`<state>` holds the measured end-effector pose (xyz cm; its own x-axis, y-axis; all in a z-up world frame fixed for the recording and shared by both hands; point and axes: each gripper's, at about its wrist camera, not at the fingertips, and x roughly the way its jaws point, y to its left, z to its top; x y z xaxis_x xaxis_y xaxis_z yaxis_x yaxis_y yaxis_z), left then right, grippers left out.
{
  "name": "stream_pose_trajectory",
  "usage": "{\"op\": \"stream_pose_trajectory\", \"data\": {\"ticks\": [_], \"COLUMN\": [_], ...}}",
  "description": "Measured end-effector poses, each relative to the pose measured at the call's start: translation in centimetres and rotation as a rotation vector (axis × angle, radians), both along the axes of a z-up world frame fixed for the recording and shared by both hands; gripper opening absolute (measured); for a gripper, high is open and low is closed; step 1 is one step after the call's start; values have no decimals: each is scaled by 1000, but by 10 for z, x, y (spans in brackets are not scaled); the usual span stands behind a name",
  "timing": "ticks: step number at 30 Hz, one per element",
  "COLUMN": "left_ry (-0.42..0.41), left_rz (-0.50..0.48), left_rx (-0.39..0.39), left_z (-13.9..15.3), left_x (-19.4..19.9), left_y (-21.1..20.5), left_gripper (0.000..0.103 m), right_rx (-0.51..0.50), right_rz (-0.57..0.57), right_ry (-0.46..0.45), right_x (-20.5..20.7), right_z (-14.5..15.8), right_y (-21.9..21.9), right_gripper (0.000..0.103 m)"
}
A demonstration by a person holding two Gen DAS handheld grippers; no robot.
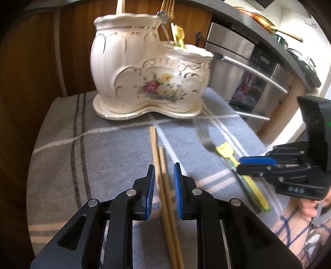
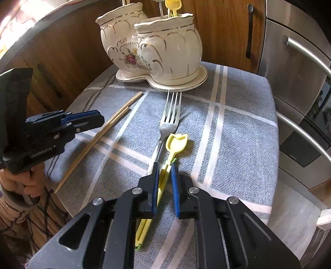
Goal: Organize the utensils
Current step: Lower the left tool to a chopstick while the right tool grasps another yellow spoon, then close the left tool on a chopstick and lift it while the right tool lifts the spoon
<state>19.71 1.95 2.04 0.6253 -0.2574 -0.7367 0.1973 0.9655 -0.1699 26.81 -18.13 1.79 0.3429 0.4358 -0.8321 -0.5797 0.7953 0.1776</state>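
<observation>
Nearest to us in the left wrist view, the left hand-held gripper (image 1: 164,171) stands with its blue pads a little apart, and the pair of wooden chopsticks (image 1: 163,175) runs lengthwise through the gap; whether the pads press on the sticks we cannot tell. In the right wrist view, the right hand-held gripper (image 2: 164,171) straddles the yellow tulip-topped utensil (image 2: 175,142); its pads are slightly spread, the left pad lies against the yellow handle and the right pad stands just clear of it. The steel fork (image 2: 170,115) lies just beside the yellow utensil on its left, tines pointing away from us. Readable writing is scarce: we make out "DAS" on the right hand-held gripper's body as seen from the left wrist, while the white lettering on the left hand-held gripper's body and the small mark on the oven (image 2: 300,103) are too small to read. All three utensils rest on the grey checked cloth (image 2: 238,124) covering the tabletop. Farther off, at the cloth's far edge, stands the cream ceramic utensil holder (image 1: 144,72), painted with flowers and gilt scrolls, with a golden fork (image 1: 168,9) and another yellow tulip utensil (image 1: 179,35) upright in its compartments. Behind it we see wooden cabinet fronts (image 1: 41,51).
</observation>
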Motion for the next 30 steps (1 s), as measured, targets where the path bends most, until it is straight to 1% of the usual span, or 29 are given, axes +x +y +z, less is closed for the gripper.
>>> {"op": "stream_pose_trajectory", "data": {"ticks": [5, 7, 14, 16, 22, 25, 27, 30], "left_ry": [28, 22, 23, 31, 44, 55, 69, 83], "left_rz": [4, 5, -12, -25, -38, -30, -26, -19], "left_rx": [13, 16, 50, 42, 94, 104, 96, 113], "left_z": [-10, -10, -10, -10, -9, -10, -9, -9], "left_x": [6, 6, 7, 9, 17, 18, 16, 10], "left_y": [2, 4, 4, 2, -9, -7, -1, 10], "left_gripper": [18, 18, 18, 18, 18, 8, 7, 7], "right_rx": [-35, -49, -76, -83, -114, -130, -150, -195], "right_rz": [17, 14, 12, 18, 34, 47, 64, 93], "right_ry": [-26, -32, -17, -17, -15, -4, 4, 17], "right_x": [-3, -1, 9, 10, 12, 15, 16, 18], "right_z": [-1, -1, 0, 0, 0, 0, 0, 1], "right_y": [4, 2, -11, -11, -7, -5, -2, 1], "right_gripper": [14, 14, 12, 12, 12, 12, 12, 12]}}
